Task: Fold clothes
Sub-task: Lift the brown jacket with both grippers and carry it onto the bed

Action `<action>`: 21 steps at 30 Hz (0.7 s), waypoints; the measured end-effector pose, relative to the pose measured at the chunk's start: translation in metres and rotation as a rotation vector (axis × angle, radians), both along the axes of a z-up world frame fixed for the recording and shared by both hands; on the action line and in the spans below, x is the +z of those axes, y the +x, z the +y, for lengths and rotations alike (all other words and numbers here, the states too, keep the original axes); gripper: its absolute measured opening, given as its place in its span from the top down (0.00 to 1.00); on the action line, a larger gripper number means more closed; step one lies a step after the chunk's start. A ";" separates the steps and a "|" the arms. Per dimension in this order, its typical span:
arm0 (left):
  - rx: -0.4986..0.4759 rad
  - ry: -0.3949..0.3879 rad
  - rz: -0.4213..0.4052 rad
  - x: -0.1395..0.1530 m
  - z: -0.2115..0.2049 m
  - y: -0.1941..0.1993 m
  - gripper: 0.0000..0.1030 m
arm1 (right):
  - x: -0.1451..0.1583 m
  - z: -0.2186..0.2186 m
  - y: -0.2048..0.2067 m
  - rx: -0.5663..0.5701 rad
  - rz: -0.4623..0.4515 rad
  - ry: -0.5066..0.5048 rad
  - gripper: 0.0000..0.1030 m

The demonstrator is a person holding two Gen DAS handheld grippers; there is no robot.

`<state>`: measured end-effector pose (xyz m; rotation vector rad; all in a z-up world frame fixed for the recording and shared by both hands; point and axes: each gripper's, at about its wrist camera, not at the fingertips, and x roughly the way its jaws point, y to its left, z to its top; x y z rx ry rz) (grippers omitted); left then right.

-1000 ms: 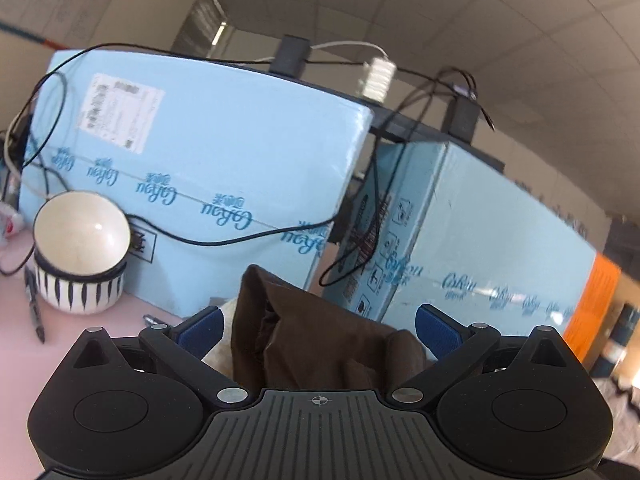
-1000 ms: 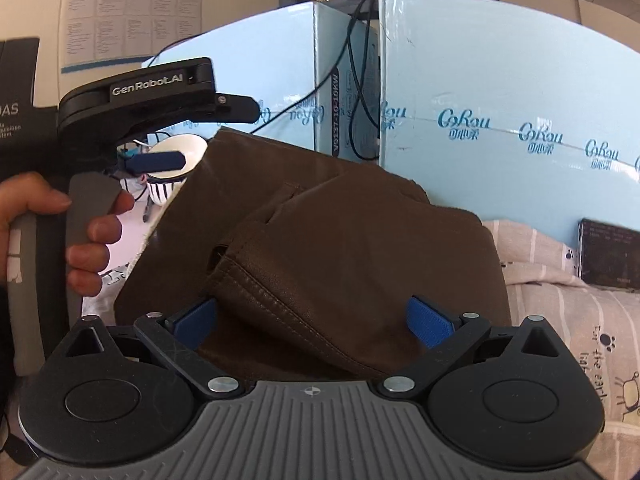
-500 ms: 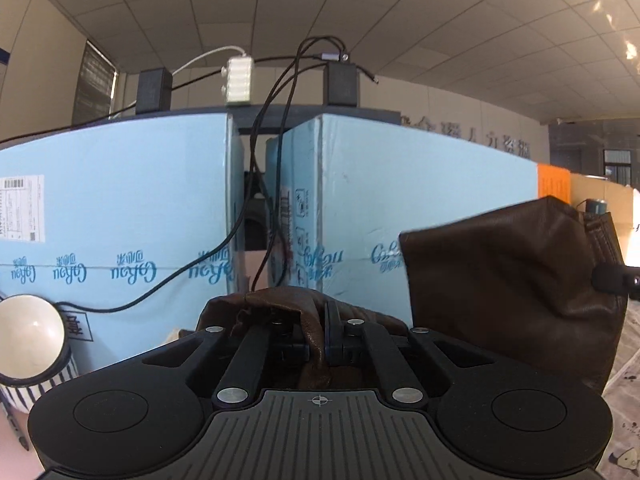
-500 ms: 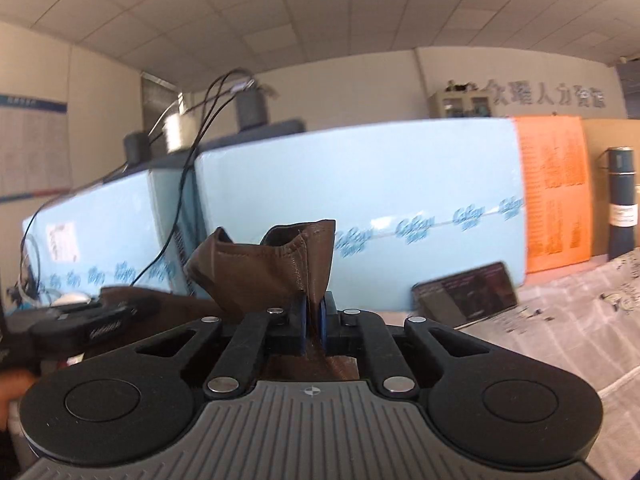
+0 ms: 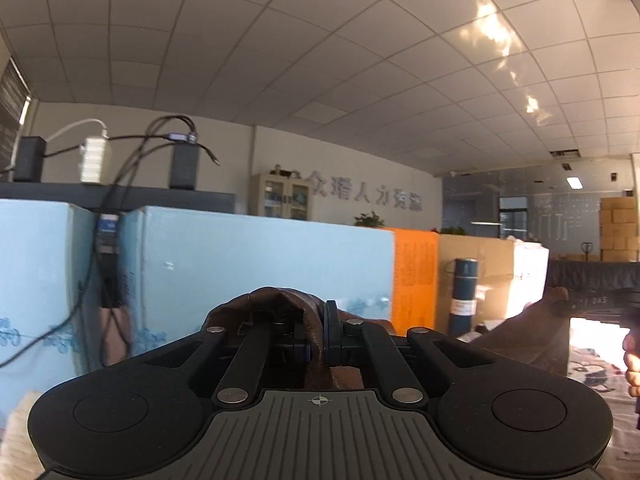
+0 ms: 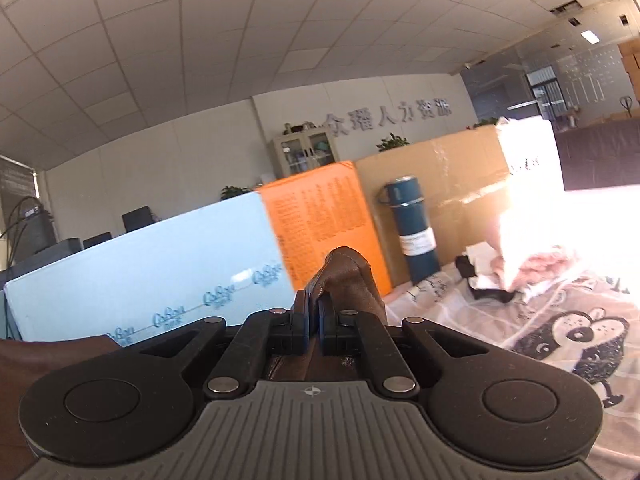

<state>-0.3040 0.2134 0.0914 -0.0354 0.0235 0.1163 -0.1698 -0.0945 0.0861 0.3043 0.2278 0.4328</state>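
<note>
A brown leather-like garment (image 5: 276,304) is pinched between the fingers of my left gripper (image 5: 317,338), which is shut on a bunched edge of it. More of the same garment (image 5: 528,340) hangs stretched out to the right, toward the other gripper's black body (image 5: 592,302). In the right wrist view my right gripper (image 6: 313,316) is shut on another seamed edge of the brown garment (image 6: 348,280), which sticks up above the fingers. Both grippers are raised and tilted toward the ceiling.
Light blue boxes (image 5: 248,264) with cables stand behind, then an orange box (image 6: 328,220), a cardboard box (image 6: 440,168) and a dark blue flask (image 6: 412,232). A patterned cloth (image 6: 560,320) covers the table, with a pile of clothes (image 6: 520,272) at its far right. A hand (image 5: 632,364) shows at the right edge.
Both grippers went from open around the garment to shut on its edges, then lifted it and swung right. The views tilted up toward the ceiling.
</note>
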 end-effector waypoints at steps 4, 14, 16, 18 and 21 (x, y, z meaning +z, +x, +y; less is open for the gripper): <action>-0.184 0.003 0.124 -0.025 -0.028 0.000 0.96 | -0.027 -0.043 0.002 -0.038 0.090 -0.074 0.90; -0.168 0.056 0.328 -0.063 -0.048 0.010 0.86 | -0.041 -0.096 -0.006 -0.215 0.094 -0.101 0.22; -0.142 0.055 0.342 -0.065 -0.047 0.012 0.61 | -0.028 -0.095 -0.002 -0.197 0.069 -0.075 0.16; -0.106 0.030 0.330 -0.060 -0.041 0.015 0.43 | -0.020 -0.089 0.008 -0.126 0.087 -0.032 0.15; -0.088 -0.013 0.314 -0.051 -0.026 0.029 0.29 | -0.016 -0.074 0.026 -0.015 0.141 0.016 0.14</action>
